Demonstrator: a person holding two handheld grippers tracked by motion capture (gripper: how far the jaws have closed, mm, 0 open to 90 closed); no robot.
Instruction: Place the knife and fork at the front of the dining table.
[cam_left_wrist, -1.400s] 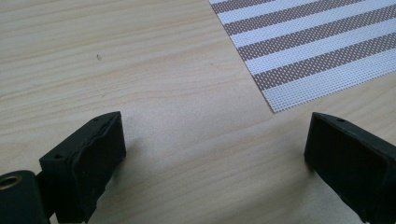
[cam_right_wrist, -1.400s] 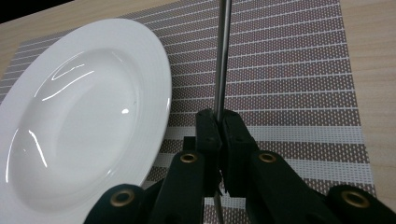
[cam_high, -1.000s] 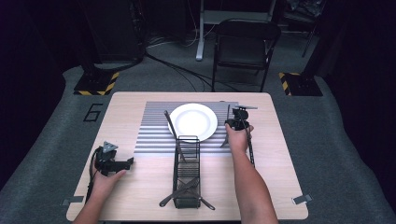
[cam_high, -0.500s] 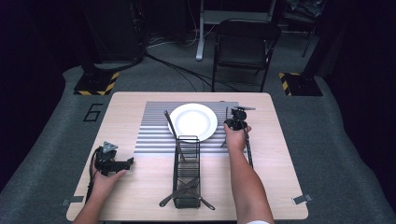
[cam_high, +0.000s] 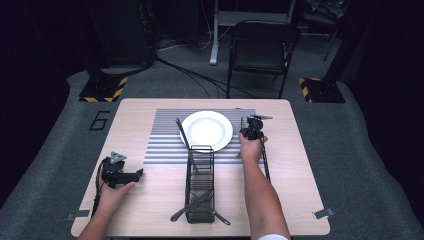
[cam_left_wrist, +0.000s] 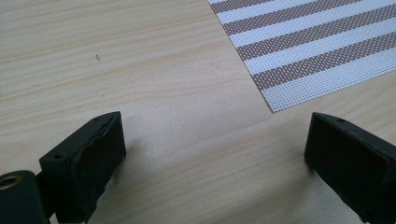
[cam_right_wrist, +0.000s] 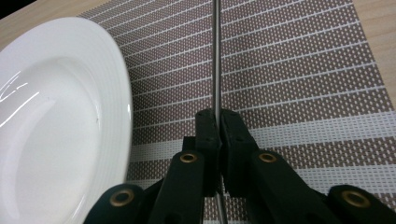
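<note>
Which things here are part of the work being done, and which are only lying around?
Part of the work:
- right gripper, shut on a thin metal utensil
- white plate
- striped placemat
- wire caddy with cutlery

Lying around:
- left gripper, jaws open on bare table
- folding chair
- floor cables

You've got a glossy white round plate (cam_right_wrist: 60, 135) on a brown-and-white striped woven placemat (cam_right_wrist: 299, 79), pale wood-grain tabletop (cam_left_wrist: 154, 74) under both. Thin silver metal utensil handle (cam_right_wrist: 216, 56), black wire caddy (cam_high: 200, 185), matte black gripper jaws w/ brass-coloured rivets.
</note>
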